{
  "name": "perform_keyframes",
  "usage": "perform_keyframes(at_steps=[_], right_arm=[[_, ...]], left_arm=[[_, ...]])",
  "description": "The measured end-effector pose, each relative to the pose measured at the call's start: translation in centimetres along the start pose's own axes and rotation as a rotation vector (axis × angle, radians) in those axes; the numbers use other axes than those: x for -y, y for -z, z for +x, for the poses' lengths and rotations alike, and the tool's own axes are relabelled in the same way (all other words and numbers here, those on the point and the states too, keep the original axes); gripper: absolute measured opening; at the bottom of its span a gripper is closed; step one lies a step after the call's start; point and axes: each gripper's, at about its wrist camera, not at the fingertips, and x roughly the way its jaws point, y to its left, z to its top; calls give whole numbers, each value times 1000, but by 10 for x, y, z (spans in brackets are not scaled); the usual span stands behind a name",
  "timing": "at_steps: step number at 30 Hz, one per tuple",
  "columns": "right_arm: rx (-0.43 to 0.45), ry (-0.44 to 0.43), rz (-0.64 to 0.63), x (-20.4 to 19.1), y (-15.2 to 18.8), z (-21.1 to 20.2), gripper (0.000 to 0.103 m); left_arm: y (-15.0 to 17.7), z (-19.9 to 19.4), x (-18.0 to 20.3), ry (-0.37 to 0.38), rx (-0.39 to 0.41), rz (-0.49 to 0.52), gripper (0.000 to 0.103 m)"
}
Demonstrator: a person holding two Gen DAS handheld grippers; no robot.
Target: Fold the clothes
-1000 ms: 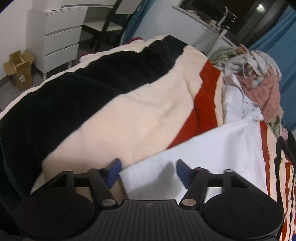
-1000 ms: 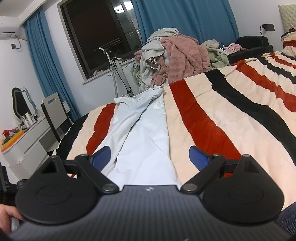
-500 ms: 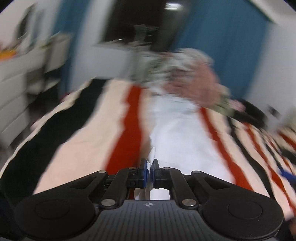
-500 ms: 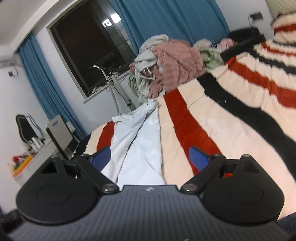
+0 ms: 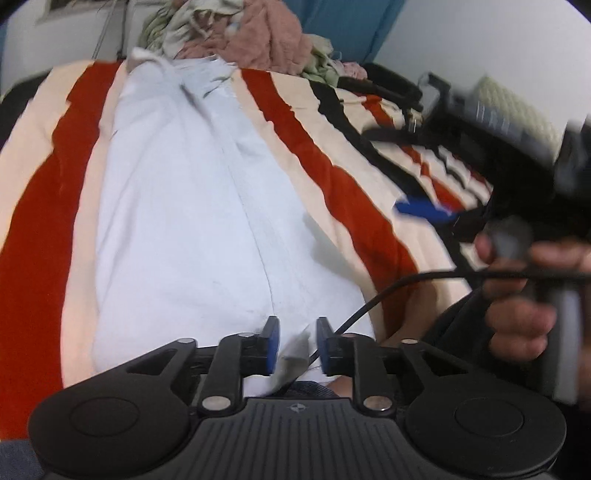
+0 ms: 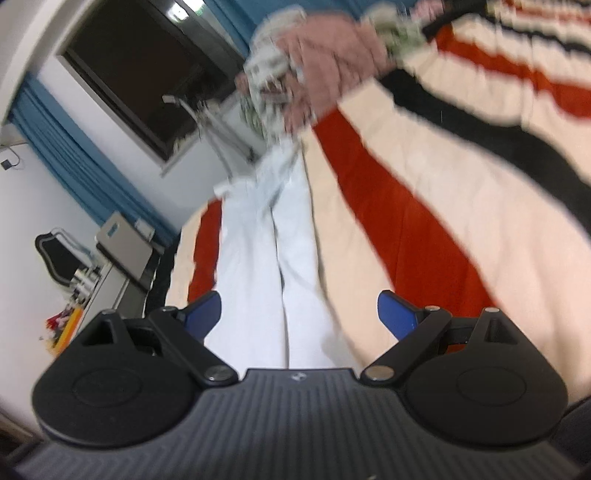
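A pale white garment lies lengthwise on the striped blanket, folded along a centre seam. My left gripper is at its near hem; the jaws stand a small gap apart, with a corner of the cloth between them, loose. My right gripper is wide open and empty above the near end of the garment. It also shows blurred at the right of the left wrist view, held in a hand.
A heap of unfolded clothes lies at the far end of the bed, also in the right wrist view. A cable runs from the right hand. A dresser and chair stand left of the bed.
My left gripper closed on the garment's hem half a second ago and swung to look along it; its jaws have now parted. My right gripper stayed open and tilted.
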Motion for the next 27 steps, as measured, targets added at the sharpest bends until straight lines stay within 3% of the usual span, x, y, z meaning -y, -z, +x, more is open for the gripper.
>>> perform_keyframes(at_steps=[2,3,4,5,7,9,11,16,17,18,20,23,27], right_arm=[[-58,-27,34,2,3,10,90],[-90,-46,52,4,6,16,79],[-119,-42,62,5,10,21,75],[-142,-29,73,5,12,27,76],[-161,17,112,9,15,35,76],[-158,98,147,14,20,41,75],[-163,159,176,18,24,48,75],[-224,164,217,21,34,60,75],[-233,156,208,20,36,60,72],[-253,139,209,19,38,59,51],[-334,89,252,20,45,61,30],[-348,99,217,14,53,57,30],[-366,139,180,5,63,51,30]], left_arm=[[-2,-13,-19,26,25,-71,49],[-4,-19,-30,32,43,-108,55],[-7,-24,-41,25,68,-141,61],[-10,-28,-52,6,97,-168,65],[-16,-34,-73,-48,159,-220,83],[-20,-33,-95,-106,192,-291,84],[-21,-24,-115,-150,176,-374,84],[-18,-2,-152,-93,67,-563,82],[-15,0,-156,-69,56,-581,82],[-13,0,-159,-33,45,-596,82],[-8,3,-163,25,19,-622,81],[-3,12,-153,26,-8,-627,63],[2,13,-151,25,-33,-640,24]])
